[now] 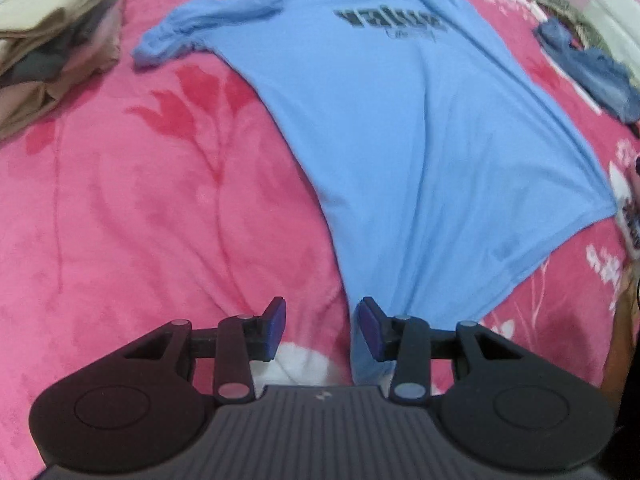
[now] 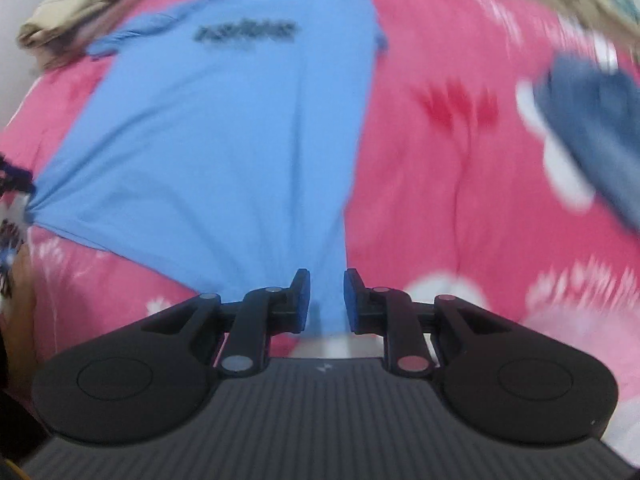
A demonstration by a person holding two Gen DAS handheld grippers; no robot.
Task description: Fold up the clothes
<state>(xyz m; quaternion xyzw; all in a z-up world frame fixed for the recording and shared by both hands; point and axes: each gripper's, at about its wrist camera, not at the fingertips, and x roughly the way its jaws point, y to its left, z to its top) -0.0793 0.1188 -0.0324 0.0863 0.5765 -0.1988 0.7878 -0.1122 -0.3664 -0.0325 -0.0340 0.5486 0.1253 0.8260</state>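
A blue shirt is spread on the pink bed. The left claw is held apart at 1 hem corner. The right claw is held apart astride the other.

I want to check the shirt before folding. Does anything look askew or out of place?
Yes. One sleeve of the blue shirt lies crumpled, not flat. The hem is drawn to points at both near corners, so the body is skewed on the blanket.
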